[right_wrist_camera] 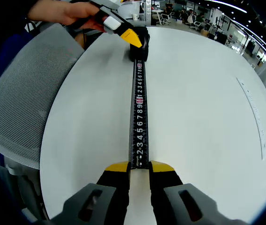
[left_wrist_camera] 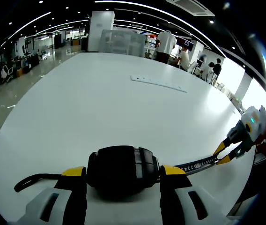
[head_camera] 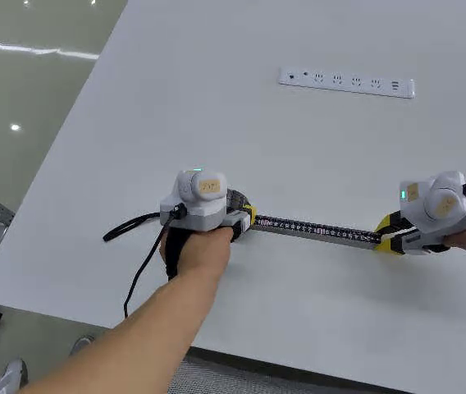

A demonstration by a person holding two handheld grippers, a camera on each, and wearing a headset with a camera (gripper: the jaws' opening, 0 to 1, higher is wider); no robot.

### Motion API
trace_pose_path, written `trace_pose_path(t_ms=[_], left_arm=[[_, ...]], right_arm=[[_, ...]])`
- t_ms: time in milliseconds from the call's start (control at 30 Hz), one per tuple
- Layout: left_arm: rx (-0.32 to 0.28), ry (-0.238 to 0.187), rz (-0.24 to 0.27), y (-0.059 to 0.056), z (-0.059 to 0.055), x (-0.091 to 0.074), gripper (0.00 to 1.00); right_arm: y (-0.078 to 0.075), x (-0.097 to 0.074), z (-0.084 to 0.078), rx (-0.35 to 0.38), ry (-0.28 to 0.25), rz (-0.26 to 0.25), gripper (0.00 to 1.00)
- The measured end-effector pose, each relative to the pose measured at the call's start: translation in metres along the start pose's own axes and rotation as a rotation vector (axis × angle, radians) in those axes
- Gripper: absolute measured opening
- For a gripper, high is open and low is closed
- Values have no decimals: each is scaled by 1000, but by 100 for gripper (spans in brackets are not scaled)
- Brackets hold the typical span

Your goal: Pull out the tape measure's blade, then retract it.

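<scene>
A black tape measure case point(left_wrist_camera: 122, 171) sits between the yellow-tipped fingers of my left gripper point(left_wrist_camera: 122, 174), which is shut on it near the table's front edge; the case point(head_camera: 239, 205) peeks out beside that gripper point(head_camera: 241, 222) in the head view. Its dark numbered blade point(head_camera: 315, 231) lies stretched flat across the white table to my right gripper point(head_camera: 385, 238). In the right gripper view the blade point(right_wrist_camera: 139, 112) runs straight away to the case point(right_wrist_camera: 141, 47), and my right gripper point(right_wrist_camera: 139, 166) is shut on the blade's end. A black wrist strap point(head_camera: 126, 229) trails left of the case.
A white power strip point(head_camera: 346, 82) lies at the far side of the white table point(head_camera: 217, 115). A grey mesh chair back point(right_wrist_camera: 25, 93) stands by the table's near edge. Several people stand beyond the table's far end point(left_wrist_camera: 170, 44). A black cable point(head_camera: 143, 271) hangs from the left gripper.
</scene>
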State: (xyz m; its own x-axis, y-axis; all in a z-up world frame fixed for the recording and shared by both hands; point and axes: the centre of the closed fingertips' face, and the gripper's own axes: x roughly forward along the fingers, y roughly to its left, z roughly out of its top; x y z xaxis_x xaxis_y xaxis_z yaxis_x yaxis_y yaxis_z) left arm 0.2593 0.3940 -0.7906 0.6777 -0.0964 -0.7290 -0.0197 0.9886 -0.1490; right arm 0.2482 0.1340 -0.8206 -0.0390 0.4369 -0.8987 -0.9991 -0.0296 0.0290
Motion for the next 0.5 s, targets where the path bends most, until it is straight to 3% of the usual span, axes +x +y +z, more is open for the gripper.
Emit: trace_pose_path(t_ms=[500], left_arm=[[14,-4,-6,0,-1,1,58]], right_arm=[[2,0,0,-20,2,12,11]])
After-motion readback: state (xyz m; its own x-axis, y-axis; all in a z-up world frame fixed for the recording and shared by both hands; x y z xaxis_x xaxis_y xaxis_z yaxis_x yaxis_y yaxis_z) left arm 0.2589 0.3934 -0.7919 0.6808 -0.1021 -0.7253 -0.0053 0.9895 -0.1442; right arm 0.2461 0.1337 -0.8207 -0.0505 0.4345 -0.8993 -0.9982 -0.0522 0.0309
